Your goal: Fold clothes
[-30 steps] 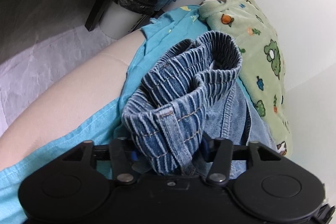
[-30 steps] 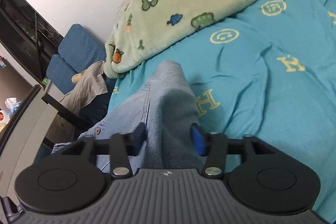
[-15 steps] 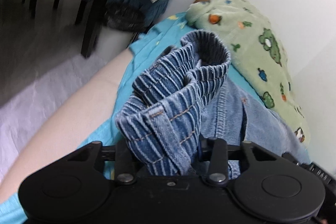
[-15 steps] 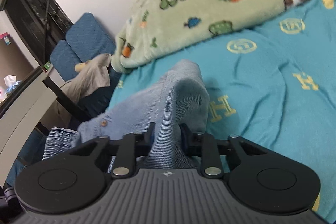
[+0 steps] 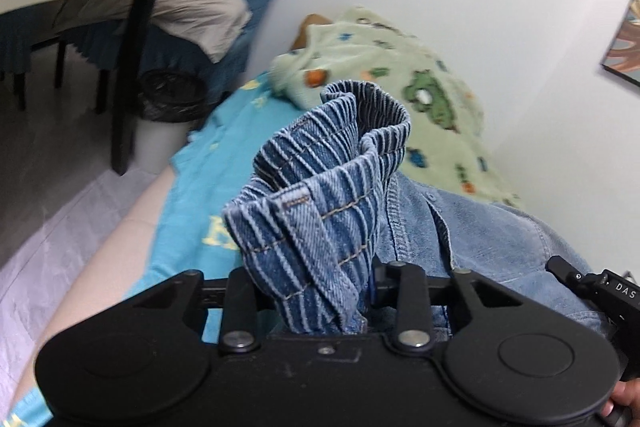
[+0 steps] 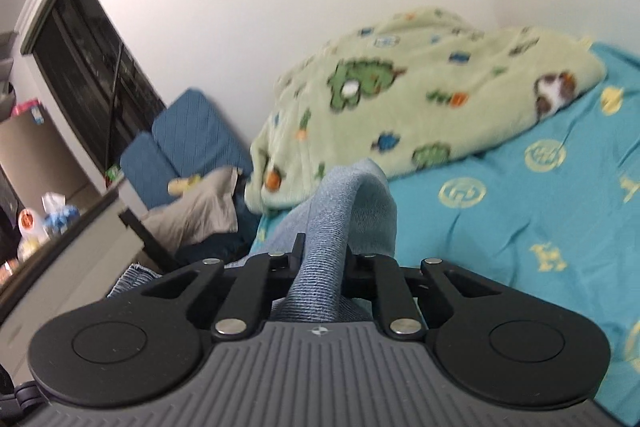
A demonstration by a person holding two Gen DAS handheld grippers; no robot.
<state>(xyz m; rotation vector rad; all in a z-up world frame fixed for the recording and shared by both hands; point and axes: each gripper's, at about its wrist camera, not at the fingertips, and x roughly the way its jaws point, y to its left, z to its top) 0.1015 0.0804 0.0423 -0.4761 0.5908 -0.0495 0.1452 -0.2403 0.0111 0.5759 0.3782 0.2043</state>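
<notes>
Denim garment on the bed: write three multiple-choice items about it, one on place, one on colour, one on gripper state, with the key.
1. What lies on the bedsheet beyond the denim garment?
A. a green blanket
B. a red towel
C. a laptop

2. What colour is the bedsheet?
A. white
B. turquoise
C. black

3. How is the right gripper?
A. open and empty
B. shut on a sock
C. shut on the garment

Key: 1 A, the green blanket with cartoon prints lies by the wall. 2 B, turquoise with yellow emblems. 3 C, the right gripper pinches a fold of pale blue cloth; the left gripper clamps the striped cuff.
</notes>
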